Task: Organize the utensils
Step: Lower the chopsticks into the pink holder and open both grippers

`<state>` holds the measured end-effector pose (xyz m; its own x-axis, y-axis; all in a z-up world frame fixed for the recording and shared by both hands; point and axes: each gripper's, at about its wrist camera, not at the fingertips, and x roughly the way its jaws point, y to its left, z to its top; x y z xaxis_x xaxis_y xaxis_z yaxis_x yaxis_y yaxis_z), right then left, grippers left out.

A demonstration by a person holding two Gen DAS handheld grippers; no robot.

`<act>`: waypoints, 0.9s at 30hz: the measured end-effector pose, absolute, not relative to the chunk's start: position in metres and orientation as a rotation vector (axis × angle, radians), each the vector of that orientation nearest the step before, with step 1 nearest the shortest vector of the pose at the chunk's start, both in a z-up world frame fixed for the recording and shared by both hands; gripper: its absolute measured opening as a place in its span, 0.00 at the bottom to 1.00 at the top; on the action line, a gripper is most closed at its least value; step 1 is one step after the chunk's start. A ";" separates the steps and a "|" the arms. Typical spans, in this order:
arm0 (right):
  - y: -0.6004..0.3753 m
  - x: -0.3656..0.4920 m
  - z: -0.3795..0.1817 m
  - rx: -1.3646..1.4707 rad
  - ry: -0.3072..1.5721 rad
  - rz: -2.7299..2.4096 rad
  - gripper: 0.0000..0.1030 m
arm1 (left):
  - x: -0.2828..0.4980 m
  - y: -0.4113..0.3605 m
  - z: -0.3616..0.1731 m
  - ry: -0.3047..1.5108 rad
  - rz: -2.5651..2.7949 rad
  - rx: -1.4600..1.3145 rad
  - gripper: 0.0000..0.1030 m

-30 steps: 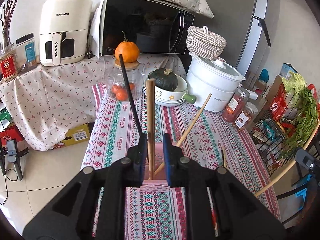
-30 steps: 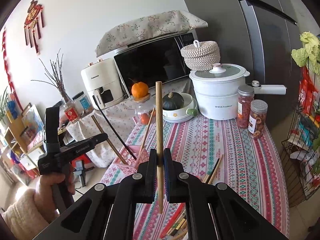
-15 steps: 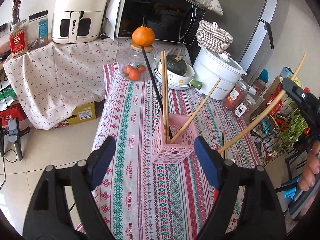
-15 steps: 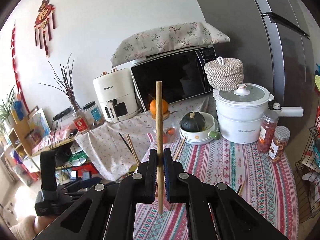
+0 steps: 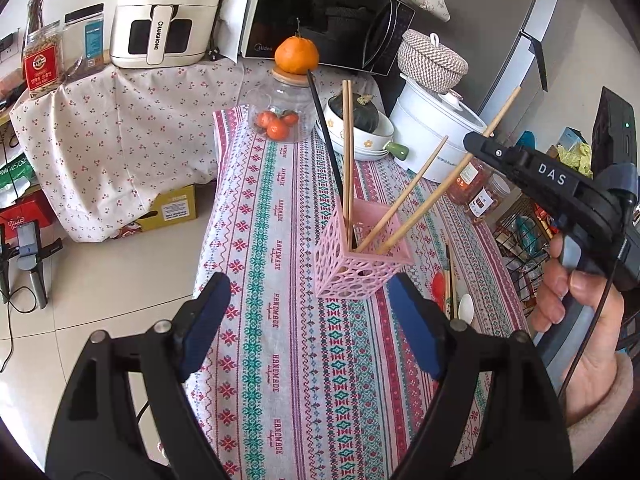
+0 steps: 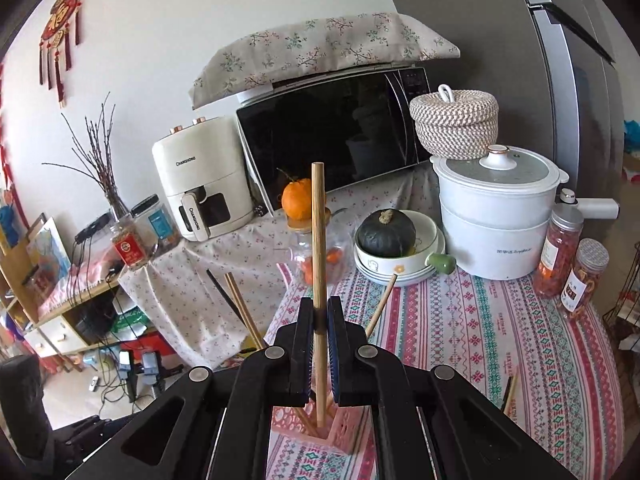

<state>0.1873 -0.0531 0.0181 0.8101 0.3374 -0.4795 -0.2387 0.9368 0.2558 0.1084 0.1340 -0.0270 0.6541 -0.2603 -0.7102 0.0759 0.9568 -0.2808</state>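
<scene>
A pink lattice holder [image 5: 360, 264] stands on the patterned tablecloth [image 5: 280, 360]. In it are a black chopstick [image 5: 324, 132], two upright wooden chopsticks [image 5: 347, 152] and one leaning right [image 5: 412, 179]. My left gripper [image 5: 310, 320] is open just in front of the holder, its blue pads [image 5: 204, 320] wide on either side, touching nothing. My right gripper [image 6: 319, 328] is shut on another wooden chopstick [image 6: 319, 240], whose lower end dips into the holder [image 6: 348, 430]. In the left wrist view the right gripper [image 5: 478, 146] comes in from the right, a hand on it.
Loose chopsticks [image 5: 450, 280] and a white spoon [image 5: 466, 306] lie right of the holder. Behind it stand a glass jar of tangerines [image 5: 280, 120], bowls with a dark squash [image 5: 356, 120], a white cooker [image 5: 436, 140] and snack jars [image 6: 560, 248]. The table's left edge drops to the floor [image 5: 100, 300].
My left gripper let go of the chopsticks, opened wide and drew back from the holder. My right gripper carried its chopstick leftward over the holder, and its lower end now sits inside.
</scene>
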 end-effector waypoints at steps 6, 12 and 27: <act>-0.051 0.198 -0.002 0.199 0.615 0.308 0.07 | 0.109 0.128 -0.027 0.843 -0.192 -0.218 0.79; -0.066 0.190 0.009 0.199 0.607 0.301 0.48 | 0.107 0.123 -0.025 0.840 -0.174 -0.200 0.83; -0.161 0.144 0.005 0.158 0.718 0.125 0.95 | 0.099 0.073 -0.031 0.875 -0.188 -0.103 0.91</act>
